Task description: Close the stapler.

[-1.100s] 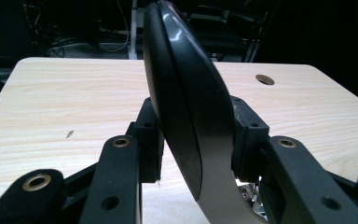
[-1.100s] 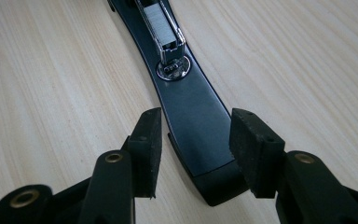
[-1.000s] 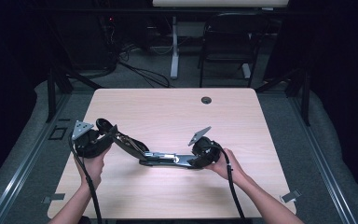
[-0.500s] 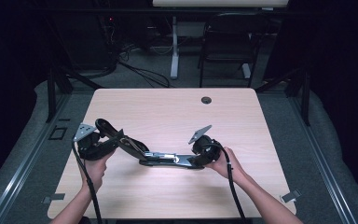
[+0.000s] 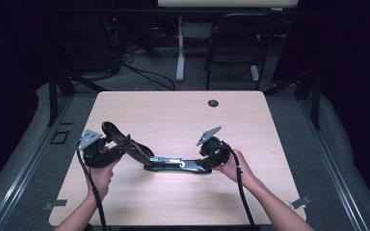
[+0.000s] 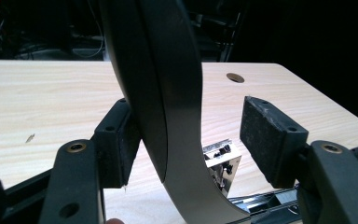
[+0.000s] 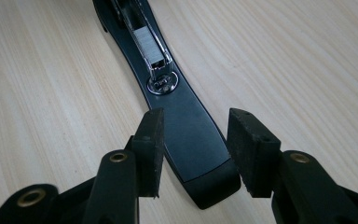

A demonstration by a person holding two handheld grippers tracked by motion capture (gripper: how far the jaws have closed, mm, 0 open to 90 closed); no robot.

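A black stapler [image 5: 173,163] lies swung open on the wooden table [image 5: 173,115], its staple channel [image 7: 149,42] bared. Its curved top arm [image 5: 120,137] rises to the left. My left gripper [image 5: 120,144] is around that arm [image 6: 158,84]. In the left gripper view [image 6: 193,137] the arm rests against the left pad [image 6: 119,144], while the right pad [image 6: 265,135] stands clear of it; these jaws have just been opening. My right gripper [image 5: 200,166] is at the base's right end. In the right gripper view [image 7: 193,144] both pads press on the stapler's base [image 7: 186,121].
A round cable hole [image 5: 213,103] sits near the table's far edge. Behind the table stand a dark chair [image 5: 233,43], a white desk leg [image 5: 180,48] and loose cables on the floor. Cables trail from both grippers toward the near edge.
The left gripper's jaws have widened around the stapler's top arm, which stays raised. Both hands and the stapler's base have kept their places.
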